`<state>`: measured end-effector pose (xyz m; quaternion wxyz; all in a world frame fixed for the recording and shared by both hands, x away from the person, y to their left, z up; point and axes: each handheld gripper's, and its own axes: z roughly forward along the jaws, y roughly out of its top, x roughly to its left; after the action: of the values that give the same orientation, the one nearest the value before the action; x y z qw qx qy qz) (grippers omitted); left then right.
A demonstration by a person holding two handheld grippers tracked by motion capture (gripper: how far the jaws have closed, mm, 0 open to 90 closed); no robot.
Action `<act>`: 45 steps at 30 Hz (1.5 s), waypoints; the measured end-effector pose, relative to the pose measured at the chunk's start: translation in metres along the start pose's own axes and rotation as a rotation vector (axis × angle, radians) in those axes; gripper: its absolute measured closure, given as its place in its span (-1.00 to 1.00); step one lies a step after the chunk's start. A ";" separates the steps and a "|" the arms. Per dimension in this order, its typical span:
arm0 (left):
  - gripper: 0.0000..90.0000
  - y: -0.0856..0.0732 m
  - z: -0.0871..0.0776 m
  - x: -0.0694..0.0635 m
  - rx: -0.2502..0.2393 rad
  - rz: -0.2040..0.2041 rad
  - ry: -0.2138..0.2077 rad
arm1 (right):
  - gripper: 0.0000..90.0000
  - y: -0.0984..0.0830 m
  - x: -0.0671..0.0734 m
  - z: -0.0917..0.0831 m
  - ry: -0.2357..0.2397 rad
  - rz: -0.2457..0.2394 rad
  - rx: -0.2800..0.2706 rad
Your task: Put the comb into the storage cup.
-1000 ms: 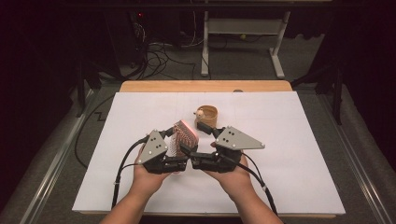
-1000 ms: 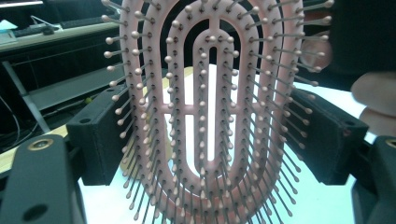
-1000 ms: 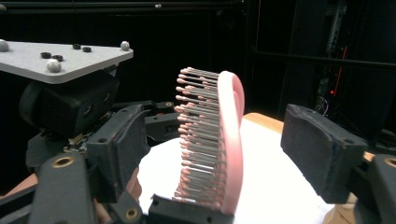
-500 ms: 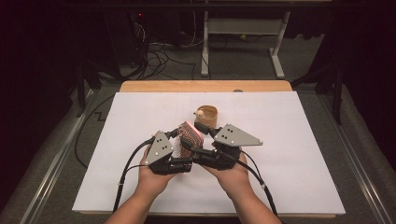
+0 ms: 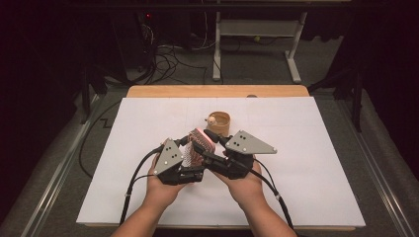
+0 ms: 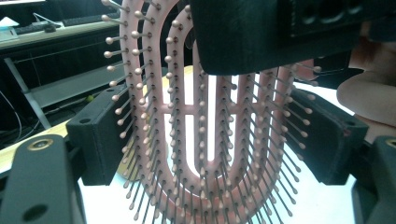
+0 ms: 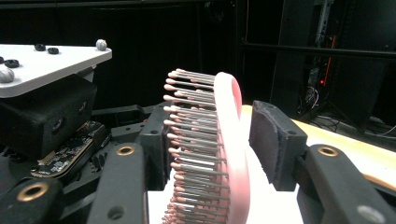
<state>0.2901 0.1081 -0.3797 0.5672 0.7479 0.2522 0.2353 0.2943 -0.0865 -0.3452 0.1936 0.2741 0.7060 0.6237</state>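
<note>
Narrowing over the past second, the right tool's [image 7: 215, 140] jaws have been closing around a pink vented hairbrush [image 5: 196, 148], while both hands and the brush sit where they did a second ago, low over the near middle of the tabletop [image 5: 316, 163].

From the left: the left tool [image 6: 212, 135] pinches the brush across its width, one pad on each long edge, bristles facing its camera, and carries it clear of the white sheet; the brush stands nearly upright between the two tools; the right tool straddles it the other way, one jaw on the bristle side and one behind the smooth back, its pads not yet pressed home, a thin gap visible at the back pad in the right gripper view.

To do this handover well, the right jaws should probably land flat on the back and squarely across the bristle tips, above the left tool's hold so the jaws do not clash; the left tool had better keep its pinch until the right grip is firm, since the springy bristles may let the brush twist.

Just beyond the brush stands a round wooden holder [image 5: 220, 123] with a small bead at its rim, close enough to be nudged by a forward swing; to the right the sheet lies open well out to its edge, offering the safer path.
</note>
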 end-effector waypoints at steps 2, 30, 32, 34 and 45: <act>-0.56 0.000 0.000 0.000 -0.002 -0.004 -0.002 | 0.25 0.000 0.000 0.000 0.001 -0.003 -0.001; -0.56 -0.001 0.003 0.000 0.013 -0.010 -0.010 | 0.46 0.002 0.005 -0.004 -0.036 -0.029 0.001; -0.56 -0.001 0.002 0.000 0.015 -0.009 -0.011 | 0.46 0.001 0.006 -0.003 -0.036 -0.034 0.001; -0.57 -0.002 0.002 0.001 0.015 -0.015 -0.013 | 0.47 0.001 0.006 -0.003 -0.039 -0.034 -0.001; -0.57 -0.004 0.003 0.002 0.017 -0.027 -0.023 | 0.51 0.002 0.007 -0.002 -0.051 -0.052 0.005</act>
<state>0.2931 0.1079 -0.3844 0.5669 0.7518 0.2577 0.2169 0.2879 -0.0832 -0.3425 0.2271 0.2722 0.7092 0.6094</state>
